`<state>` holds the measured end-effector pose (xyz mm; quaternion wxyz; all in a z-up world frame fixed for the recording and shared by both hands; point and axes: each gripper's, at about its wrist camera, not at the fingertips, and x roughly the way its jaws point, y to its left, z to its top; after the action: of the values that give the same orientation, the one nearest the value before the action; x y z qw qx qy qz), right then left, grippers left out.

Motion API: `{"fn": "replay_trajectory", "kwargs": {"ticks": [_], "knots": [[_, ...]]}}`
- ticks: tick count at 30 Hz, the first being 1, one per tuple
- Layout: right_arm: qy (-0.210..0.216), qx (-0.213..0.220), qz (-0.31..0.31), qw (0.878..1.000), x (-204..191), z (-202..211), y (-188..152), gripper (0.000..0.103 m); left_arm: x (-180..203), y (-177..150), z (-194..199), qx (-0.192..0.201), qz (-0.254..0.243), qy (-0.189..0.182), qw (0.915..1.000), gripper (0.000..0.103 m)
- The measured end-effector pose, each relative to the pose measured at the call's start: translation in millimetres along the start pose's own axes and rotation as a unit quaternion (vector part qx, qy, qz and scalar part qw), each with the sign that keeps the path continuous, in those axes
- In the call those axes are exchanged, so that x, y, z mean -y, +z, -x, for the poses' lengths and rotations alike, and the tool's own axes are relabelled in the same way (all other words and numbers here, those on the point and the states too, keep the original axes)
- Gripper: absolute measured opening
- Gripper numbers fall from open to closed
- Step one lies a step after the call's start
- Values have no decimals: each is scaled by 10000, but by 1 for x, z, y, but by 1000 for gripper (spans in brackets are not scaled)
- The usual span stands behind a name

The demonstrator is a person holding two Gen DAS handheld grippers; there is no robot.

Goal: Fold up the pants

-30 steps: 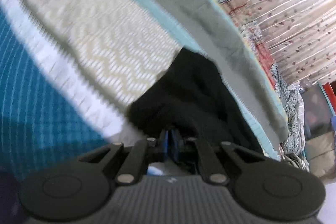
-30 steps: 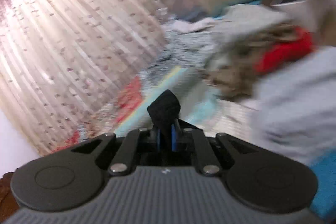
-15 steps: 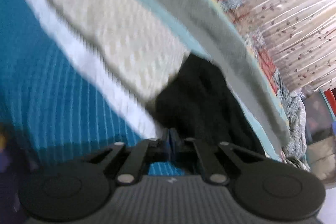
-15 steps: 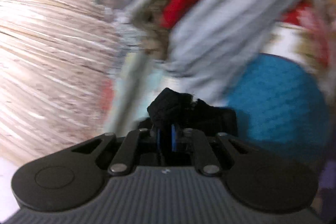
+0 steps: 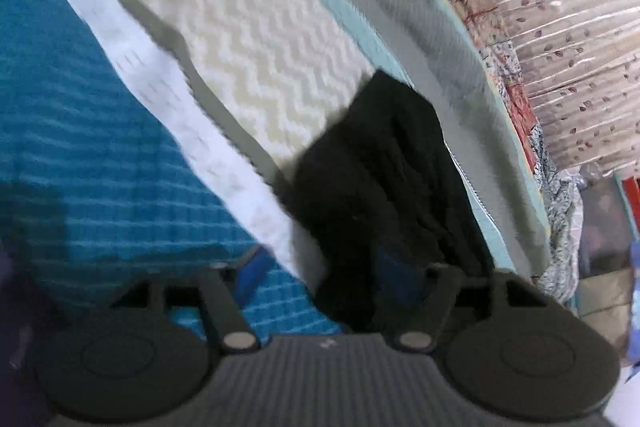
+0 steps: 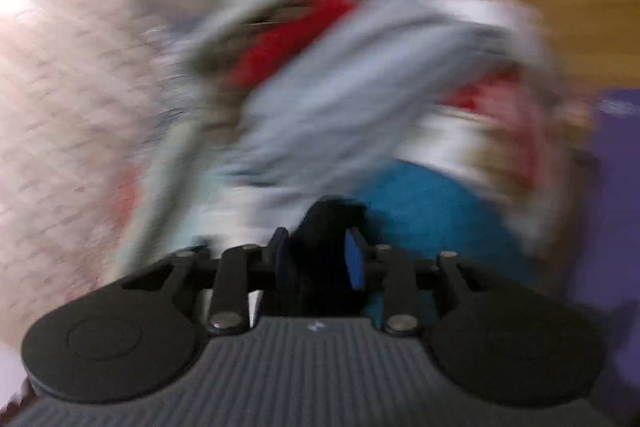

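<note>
The black pants (image 5: 380, 179) lie bunched on the bed in the left wrist view, over the cream zigzag blanket (image 5: 248, 39) and the teal bedspread (image 5: 80, 131). My left gripper (image 5: 324, 279) is open, its blue pads wide apart, with the pants' near edge between them and not clamped. In the blurred right wrist view my right gripper (image 6: 320, 259) is parted, with a fold of the black pants (image 6: 324, 227) standing loosely between its pads.
A grey garment (image 5: 400, 27) lies along the bed's far side by a patterned curtain (image 5: 560, 27). A pile of grey, red and white clothes (image 6: 360, 87) lies ahead of the right gripper, with a wooden floor (image 6: 560, 7) and a purple mat (image 6: 616, 187) beyond.
Both grippers were shut on the black pants and have opened, letting the cloth go. The left gripper has dropped closer to the bed; the right view keeps swinging.
</note>
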<state>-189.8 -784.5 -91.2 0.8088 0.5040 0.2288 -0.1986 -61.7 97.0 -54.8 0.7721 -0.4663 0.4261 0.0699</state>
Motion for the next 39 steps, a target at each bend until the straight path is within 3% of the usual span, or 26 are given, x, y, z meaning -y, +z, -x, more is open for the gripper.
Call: {"fn": "replay_trajectory", "kwargs": {"ticks": [1,3,6,7,8,9,11,13,17,20,22,24,28,31,33,36,39], "knots": [[118,-4,-342,9993,16,5,-1,35,3,2,-10,-45,40,-44,10000,81],[209,50,-567,9982,28,15,-4,35,14,8,-33,-197,-20,-177,9996,83],[245,-25,-274,9993,8,15,-9,38,30,13,-68,-393,-189,-37,9990,81],[288,-83,-180,9994,1,15,-13,38,32,12,-78,-397,-239,70,9989,63],[325,-169,-78,9993,-7,13,-18,41,33,12,-85,-436,-257,185,9985,23],[347,-252,50,9991,-15,9,-25,42,32,11,-91,-518,-204,226,9982,10],[342,-429,284,9981,-28,1,-39,44,32,11,-83,-380,-70,123,9992,10],[331,-625,546,9960,-41,-7,-55,45,39,16,-60,-109,-256,-3,9996,10],[223,-891,669,9935,-55,-28,-75,47,48,27,10,308,-406,-585,9970,9],[468,-905,573,9932,-67,-27,-76,47,40,36,59,786,-513,-628,9936,9],[570,-1010,773,9902,-78,-23,-77,47,23,41,80,1030,-517,-396,9926,9],[497,-1026,1019,9882,-85,-19,-82,47,3,40,79,958,-340,-136,9947,9],[125,-1097,1175,9869,-80,-17,-91,47,-31,26,54,524,93,-31,9986,9],[-468,-731,1441,9858,-75,-7,-94,47,-44,18,41,481,313,-49,9983,10],[-633,-477,1396,9870,-72,2,-89,47,-50,16,41,481,373,-109,9981,10],[-503,-689,1246,9885,-67,-2,-83,47,-52,17,40,470,367,-119,9981,10],[-859,-1026,1459,9802,-74,-22,-95,48,-44,22,41,481,308,-133,9983,10]]}}
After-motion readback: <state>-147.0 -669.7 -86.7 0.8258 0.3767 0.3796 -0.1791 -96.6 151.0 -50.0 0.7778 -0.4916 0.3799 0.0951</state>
